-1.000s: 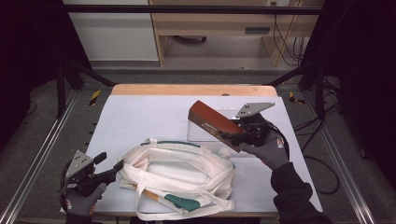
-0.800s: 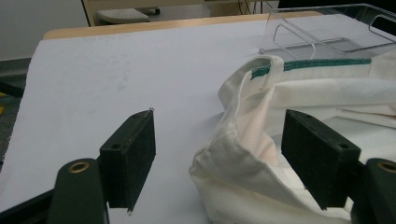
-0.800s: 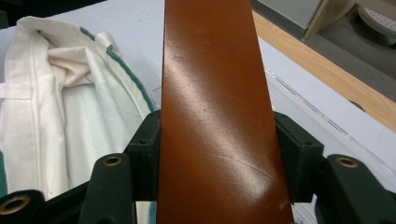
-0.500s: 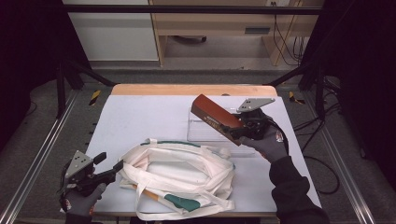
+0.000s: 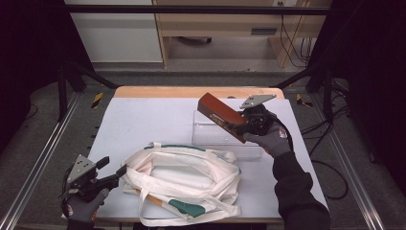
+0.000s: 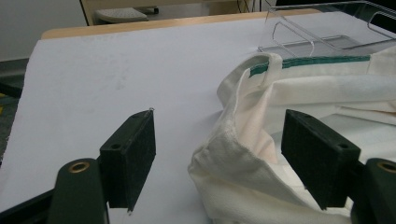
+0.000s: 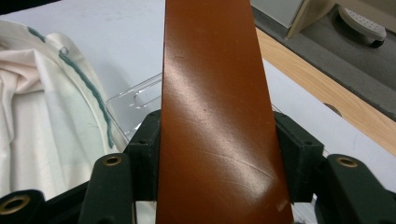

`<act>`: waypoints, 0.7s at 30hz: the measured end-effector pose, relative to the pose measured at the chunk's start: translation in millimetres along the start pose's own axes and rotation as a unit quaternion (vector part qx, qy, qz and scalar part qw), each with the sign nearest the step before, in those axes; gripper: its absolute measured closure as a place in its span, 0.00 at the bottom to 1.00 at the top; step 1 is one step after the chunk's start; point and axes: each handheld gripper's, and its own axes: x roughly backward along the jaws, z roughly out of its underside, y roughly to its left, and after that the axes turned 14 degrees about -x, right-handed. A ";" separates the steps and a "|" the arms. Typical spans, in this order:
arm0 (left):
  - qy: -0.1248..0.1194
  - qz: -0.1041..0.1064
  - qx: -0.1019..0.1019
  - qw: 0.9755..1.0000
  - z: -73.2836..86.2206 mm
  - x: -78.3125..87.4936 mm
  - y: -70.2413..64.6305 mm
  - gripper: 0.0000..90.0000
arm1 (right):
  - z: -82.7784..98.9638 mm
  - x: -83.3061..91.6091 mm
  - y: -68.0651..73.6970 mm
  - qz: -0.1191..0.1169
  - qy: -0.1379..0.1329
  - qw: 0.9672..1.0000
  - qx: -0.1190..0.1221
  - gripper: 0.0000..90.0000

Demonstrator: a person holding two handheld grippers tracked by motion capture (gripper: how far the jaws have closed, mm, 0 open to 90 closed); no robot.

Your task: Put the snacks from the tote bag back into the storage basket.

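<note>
Nearest us, at the table's front edge, our left gripper sits with jaws spread wide around a bunched corner of the white tote bag; in the left gripper view the cloth lies between the pads without either pressing on it, so we judge the bag's mouth is not yet being held open. The bag lies slumped on the pale tabletop, green trim along its rim, and what shows of its inside looks bare, though folds hide part of it. An orange-and-green strip lies at its front edge; we cannot tell what that is. Just beyond the bag stands a clear plastic tray, with nothing visible in it. Farther back, our right gripper clamps a long reddish-brown box across its width and holds it tilted in the air above the tray. By our reading, the box is lifted out but packing it into the bag remains to be done.
</note>
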 end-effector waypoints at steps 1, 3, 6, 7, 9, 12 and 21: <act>0.000 0.001 0.000 1.000 0.0 -0.1 -0.1 0.29 | 0.0 -1.8 -1.2 -0.001 0.002 1.000 0.000 0.48; 0.001 0.001 0.001 1.000 0.0 -0.3 -0.4 0.29 | 0.4 -5.4 -3.6 -0.002 0.006 1.000 -0.003 0.48; 0.002 0.002 0.001 1.000 0.1 -0.6 -0.6 0.29 | 0.8 -10.3 -6.5 -0.004 0.011 1.000 0.000 0.48; 0.001 0.003 0.001 1.000 0.1 -0.7 -0.7 0.29 | 1.0 -12.2 -7.6 -0.005 0.013 1.000 -0.001 0.48; 0.002 0.002 0.000 1.000 0.2 -1.0 -0.7 0.29 | 1.1 -14.6 -9.6 -0.006 0.013 1.000 -0.002 0.48; 0.002 0.003 0.000 1.000 0.3 -1.3 -0.8 0.29 | 1.4 -18.4 -14.2 -0.005 0.015 1.000 -0.004 0.48; 0.003 0.004 0.000 1.000 0.5 -1.7 -0.8 0.29 | 4.6 -30.6 -22.2 -0.008 0.028 1.000 -0.002 0.48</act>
